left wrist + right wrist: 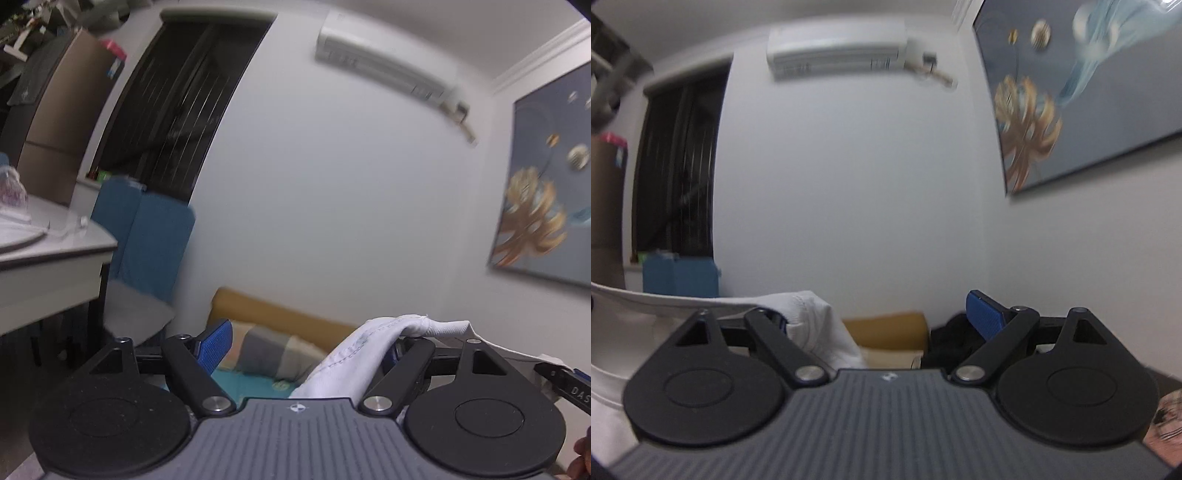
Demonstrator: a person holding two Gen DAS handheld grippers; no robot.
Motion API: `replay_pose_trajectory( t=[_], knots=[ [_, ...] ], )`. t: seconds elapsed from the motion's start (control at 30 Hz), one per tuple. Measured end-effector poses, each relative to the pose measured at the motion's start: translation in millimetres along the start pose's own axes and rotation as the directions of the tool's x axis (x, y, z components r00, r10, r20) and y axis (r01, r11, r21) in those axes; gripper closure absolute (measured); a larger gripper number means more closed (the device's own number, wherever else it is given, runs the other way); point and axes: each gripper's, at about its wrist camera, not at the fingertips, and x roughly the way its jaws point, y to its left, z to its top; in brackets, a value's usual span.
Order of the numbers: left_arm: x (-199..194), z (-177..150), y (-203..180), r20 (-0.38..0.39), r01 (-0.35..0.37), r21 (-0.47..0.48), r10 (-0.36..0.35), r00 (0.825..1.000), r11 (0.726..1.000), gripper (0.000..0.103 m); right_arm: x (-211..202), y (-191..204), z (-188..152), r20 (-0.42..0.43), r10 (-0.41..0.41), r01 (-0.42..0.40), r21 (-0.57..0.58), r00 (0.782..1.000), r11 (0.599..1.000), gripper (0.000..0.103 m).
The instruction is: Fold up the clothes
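— Draping over the left gripper's (306, 343) right-hand finger, the white garment (354, 354) hangs loose; the fingers (216, 345) stand wide apart.

— The right gripper (886, 317) too: fingers (982, 317) spread, cloth over the left one, facing the wall with the air conditioner (836, 46).

We see white cloth (354, 354) hiding the left claw's (306, 345) right finger, the painting (1082, 92) cut off and blurred.
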Motion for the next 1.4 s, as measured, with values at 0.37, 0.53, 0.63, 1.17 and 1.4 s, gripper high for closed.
replay_pose_trajectory(
  t=[0.37, 0.53, 0.63, 1.17, 1.4],
  knots=[
    [366, -146, 113, -0.181, -0.202, -0.028, 0.194, 0.964, 0.979, 0.022, 309, 61, -201, -0.241, -0.027, 0.010, -0.069, 0.970, 0.998, 0.014],
    [478, -236, 163, -0.347, -0.264, -0.016, 0.243, 0.906, 0.964, 0.023, 395, 78, -304, -0.389, -0.025, -0.020, -0.111, 0.921, 0.994, 0.014],
    [520, -271, 187, -0.438, -0.278, -0.019, 0.242, 0.866, 0.960, 0.022, 440, 87, -361, -0.472, -0.027, -0.044, -0.139, 0.881, 0.989, 0.014],
    [488, -247, 153, -0.640, -0.046, 0.278, 0.221, 0.736, 0.959, 0.000, 404, 100, -337, -0.663, 0.199, -0.244, 0.026, 0.721, 0.969, 0.014],
    [338, -218, 125, -0.509, -0.041, 0.198, 0.139, 0.850, 0.979, 0.000, 279, 69, -284, -0.527, 0.292, -0.252, 0.148, 0.798, 0.956, 0.014]
  ],
)
